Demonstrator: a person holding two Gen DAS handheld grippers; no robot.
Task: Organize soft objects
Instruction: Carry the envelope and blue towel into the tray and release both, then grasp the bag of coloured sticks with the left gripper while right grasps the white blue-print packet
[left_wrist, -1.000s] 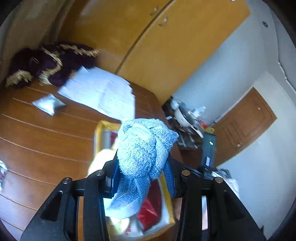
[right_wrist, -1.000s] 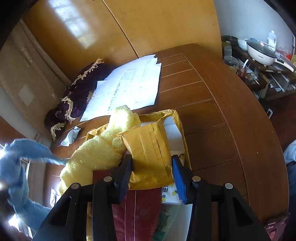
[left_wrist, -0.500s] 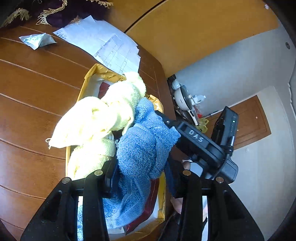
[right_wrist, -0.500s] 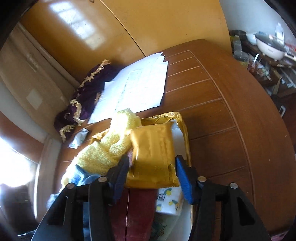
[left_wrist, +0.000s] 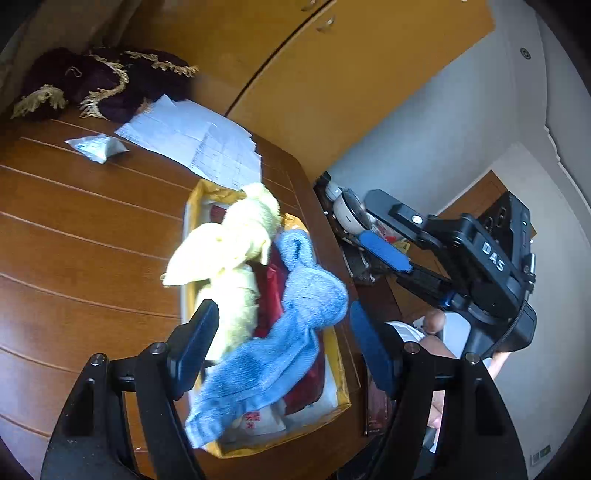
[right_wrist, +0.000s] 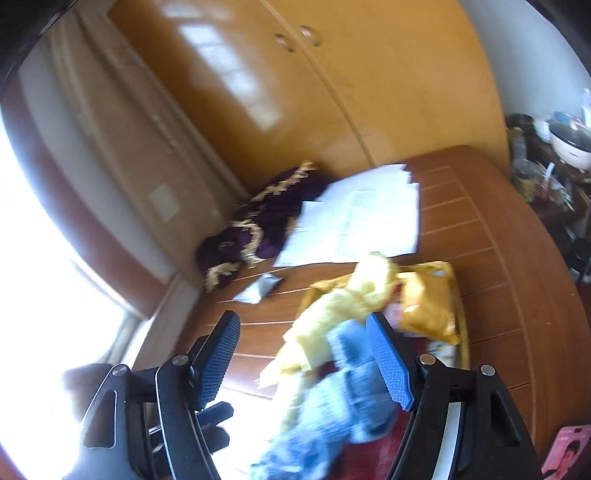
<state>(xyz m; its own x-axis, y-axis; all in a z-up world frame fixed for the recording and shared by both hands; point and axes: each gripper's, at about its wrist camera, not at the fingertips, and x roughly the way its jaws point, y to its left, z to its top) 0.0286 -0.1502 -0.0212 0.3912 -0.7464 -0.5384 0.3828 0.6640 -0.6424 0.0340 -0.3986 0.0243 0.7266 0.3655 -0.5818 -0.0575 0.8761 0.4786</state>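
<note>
Two claws, both yours, both with jaws apart and nothing clamped. Item one, left claw (left_wrist: 284, 354): it hangs over the near end of the blue towel (left_wrist: 280, 343), which lies loose between and just ahead of the pads, not pinched. Item two, right claw (right_wrist: 303, 365): spread wide, off to the right of the tray and raised; in the left view it sits beyond the table edge, well apart from the cloth. Item three, blue towel: draped across the red packets in the yellow tray (left_wrist: 340, 373), long axis running from the near-left corner, where the tail spills over the rim, up to a bunched knot at the far right. It points away from you and slightly right. Item four, yellow towel (left_wrist: 229, 251): beside the blue one on its left, touching it at the far end, long axis roughly parallel, one end hanging over the tray's left wall. Item five, table (left_wrist: 74, 240): brown, carrying papers (left_wrist: 199, 144), a small silver packet (left_wrist: 98, 147) and a dark fringed cloth (left_wrist: 99, 85) at the back. Judgement: your left claw is nearer by far; any further tidying of the blue towel falls to it, closing across the short axis near the tail.
</note>
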